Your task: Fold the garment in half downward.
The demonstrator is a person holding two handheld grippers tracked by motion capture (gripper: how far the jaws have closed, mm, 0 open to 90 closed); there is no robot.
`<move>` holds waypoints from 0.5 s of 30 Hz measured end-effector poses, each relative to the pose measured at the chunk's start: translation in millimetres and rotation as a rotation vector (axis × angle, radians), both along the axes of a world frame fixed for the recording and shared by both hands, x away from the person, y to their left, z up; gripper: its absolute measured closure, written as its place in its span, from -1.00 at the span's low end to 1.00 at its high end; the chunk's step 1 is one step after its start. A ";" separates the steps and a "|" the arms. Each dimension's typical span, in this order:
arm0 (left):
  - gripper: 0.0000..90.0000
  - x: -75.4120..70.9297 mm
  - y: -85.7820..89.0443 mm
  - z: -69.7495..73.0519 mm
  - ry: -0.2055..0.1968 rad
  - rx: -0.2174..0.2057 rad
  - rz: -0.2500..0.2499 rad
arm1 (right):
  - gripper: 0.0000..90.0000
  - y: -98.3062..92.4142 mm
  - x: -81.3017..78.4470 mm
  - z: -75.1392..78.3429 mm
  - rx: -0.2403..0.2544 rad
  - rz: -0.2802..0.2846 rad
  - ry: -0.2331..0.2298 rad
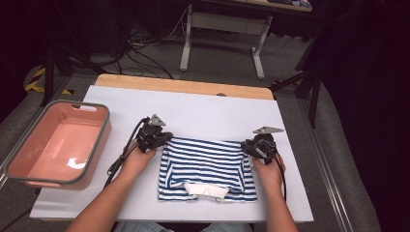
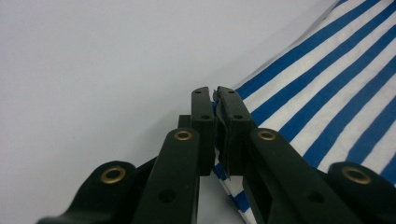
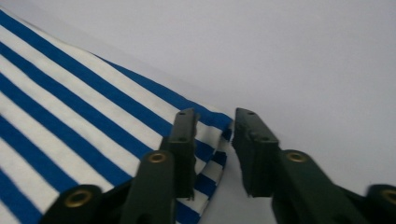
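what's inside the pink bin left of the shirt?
The pink bin holds nothing visible: bare pink floor with a glare patch. Its near wall hides the strip of floor closest to the person. It sits apart from the striped shirt.

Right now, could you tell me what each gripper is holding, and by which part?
The left gripper is shut on the striped garment at its far left corner. The right gripper stands open around the far right corner, gripping nothing.
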State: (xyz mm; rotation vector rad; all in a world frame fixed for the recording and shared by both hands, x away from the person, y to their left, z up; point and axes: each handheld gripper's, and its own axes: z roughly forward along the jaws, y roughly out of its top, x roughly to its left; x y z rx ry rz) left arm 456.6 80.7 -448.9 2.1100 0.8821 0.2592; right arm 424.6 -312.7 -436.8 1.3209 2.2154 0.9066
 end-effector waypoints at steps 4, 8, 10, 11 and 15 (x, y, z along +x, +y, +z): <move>0.91 0.4 4.0 1.4 0.014 -0.030 -0.013 | -0.10 -0.6 -12.4 15.9 0.083 0.031 -0.063; 0.90 0.3 5.6 2.0 0.027 -0.054 -0.014 | -0.46 12.1 -26.5 27.3 0.096 0.093 -0.119; 0.89 0.2 6.4 2.9 0.020 -0.058 -0.020 | -0.54 19.7 -30.4 30.7 0.081 0.105 -0.112; 0.89 0.1 6.6 3.2 0.018 -0.061 -0.020 | -0.56 24.6 -33.5 33.1 0.082 0.119 -0.116; 0.88 0.2 7.8 3.7 0.018 -0.069 -0.026 | -0.57 38.7 -43.8 40.6 0.100 0.163 -0.140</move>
